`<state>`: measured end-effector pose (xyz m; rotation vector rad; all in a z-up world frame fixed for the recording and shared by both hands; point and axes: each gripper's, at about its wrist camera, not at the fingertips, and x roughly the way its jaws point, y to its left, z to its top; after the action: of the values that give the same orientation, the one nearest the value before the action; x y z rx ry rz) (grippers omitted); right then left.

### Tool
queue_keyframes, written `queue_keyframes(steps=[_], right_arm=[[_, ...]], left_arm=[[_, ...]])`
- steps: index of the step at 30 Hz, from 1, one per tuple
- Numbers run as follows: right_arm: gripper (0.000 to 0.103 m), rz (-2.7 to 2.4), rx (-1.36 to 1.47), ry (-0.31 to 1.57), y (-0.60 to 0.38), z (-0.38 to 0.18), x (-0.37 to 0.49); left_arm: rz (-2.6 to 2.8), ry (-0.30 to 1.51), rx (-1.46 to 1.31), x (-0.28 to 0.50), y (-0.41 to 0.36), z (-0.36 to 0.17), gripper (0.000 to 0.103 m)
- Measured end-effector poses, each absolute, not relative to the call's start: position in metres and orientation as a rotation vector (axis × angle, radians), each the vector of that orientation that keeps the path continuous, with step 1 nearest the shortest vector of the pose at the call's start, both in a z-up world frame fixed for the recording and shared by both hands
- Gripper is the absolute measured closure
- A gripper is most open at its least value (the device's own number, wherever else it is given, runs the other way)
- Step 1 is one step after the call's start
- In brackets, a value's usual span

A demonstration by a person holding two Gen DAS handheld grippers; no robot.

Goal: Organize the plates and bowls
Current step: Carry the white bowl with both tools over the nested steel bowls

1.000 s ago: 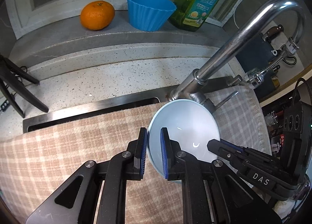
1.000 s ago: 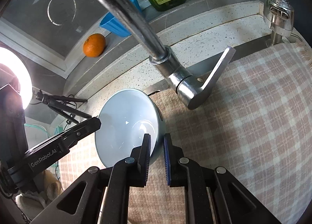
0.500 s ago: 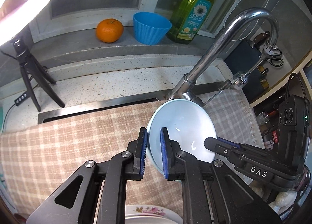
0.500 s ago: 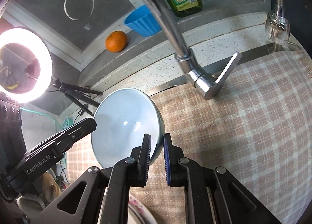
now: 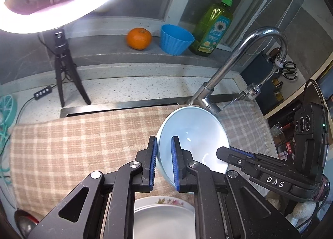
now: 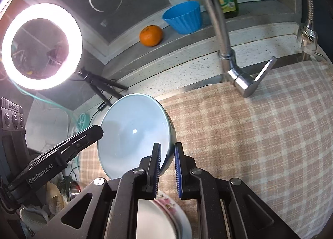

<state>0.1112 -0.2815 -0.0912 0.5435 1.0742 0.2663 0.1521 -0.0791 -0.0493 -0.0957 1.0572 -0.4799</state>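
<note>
A pale blue bowl (image 5: 193,134) is held in the air over a checked cloth (image 5: 79,141); it also shows in the right wrist view (image 6: 133,132). My left gripper (image 5: 163,162) is shut on the bowl's left rim. My right gripper (image 6: 167,168) is shut on its right rim. Each gripper shows in the other's view, the right one (image 5: 245,157) and the left one (image 6: 83,137). A white plate with a flowered rim (image 5: 162,218) lies below the grippers, also in the right wrist view (image 6: 164,218), partly hidden by the gripper bodies.
A chrome tap (image 5: 229,66) stands behind the bowl, its lever (image 6: 262,74) over the cloth. On the sill are an orange (image 5: 139,38), a blue cup (image 5: 175,39) and a green soap bottle (image 5: 214,26). A ring light (image 6: 41,45) on a tripod stands left.
Both grippers have pulled back and up from the tap with the bowl between them. The flowered plate and the ring light have come into view.
</note>
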Motion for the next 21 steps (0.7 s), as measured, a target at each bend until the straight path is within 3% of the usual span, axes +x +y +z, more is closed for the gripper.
queue_keyframes(steps=[21], right_arm=[[0.091,0.471,0.410,1.106,-0.167,-0.074,0.090]], left_arm=[[-0.315,1.019,-0.245,0.097,0.040,-0.041,0.091]])
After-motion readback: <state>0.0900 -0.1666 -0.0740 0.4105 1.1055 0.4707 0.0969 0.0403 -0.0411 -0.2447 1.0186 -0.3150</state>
